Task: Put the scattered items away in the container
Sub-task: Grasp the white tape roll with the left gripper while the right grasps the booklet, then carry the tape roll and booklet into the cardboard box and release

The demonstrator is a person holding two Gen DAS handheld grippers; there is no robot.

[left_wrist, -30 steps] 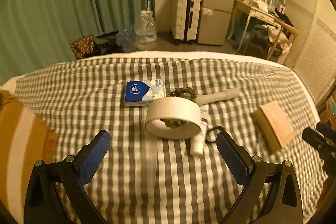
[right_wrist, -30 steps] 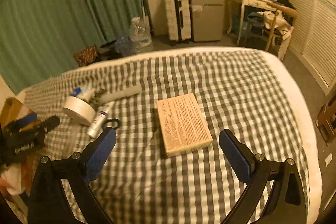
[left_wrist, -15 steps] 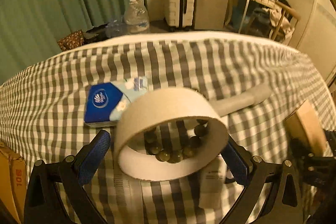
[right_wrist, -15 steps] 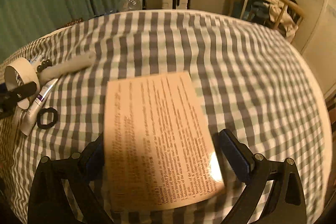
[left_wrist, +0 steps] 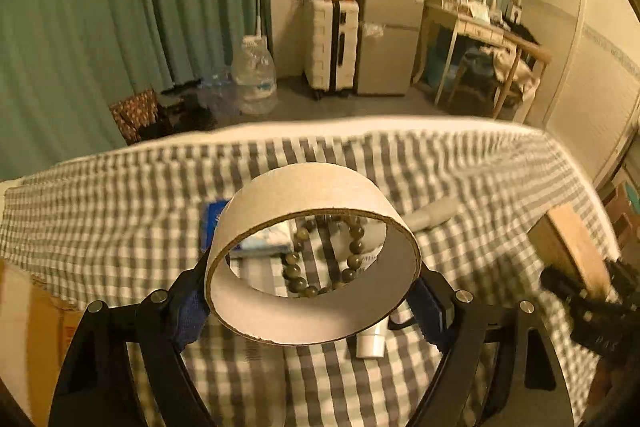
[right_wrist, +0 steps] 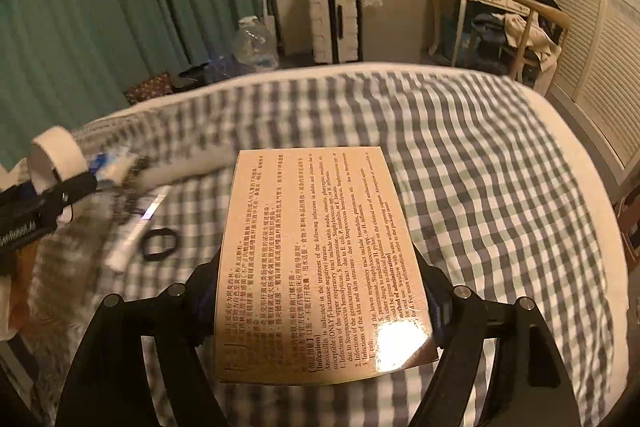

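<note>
Both grippers carry loads: our left gripper (left_wrist: 314,301) pinches the tape roll (left_wrist: 316,255) across its width, our right gripper (right_wrist: 322,303) squeezes the box (right_wrist: 320,267) by its sides, both lifted clear of the bed (right_wrist: 500,187) so we can carry them to the carton (left_wrist: 28,323) at left

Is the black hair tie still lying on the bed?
Yes, the black hair tie lies flat on the checked bedspread, beside the white tube, and neither gripper touches it.

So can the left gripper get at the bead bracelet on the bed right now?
Probably not: the left gripper is shut on the tape roll, so its fingers are occupied. The bead bracelet lies on the bed below, otherwise uncovered.
</note>
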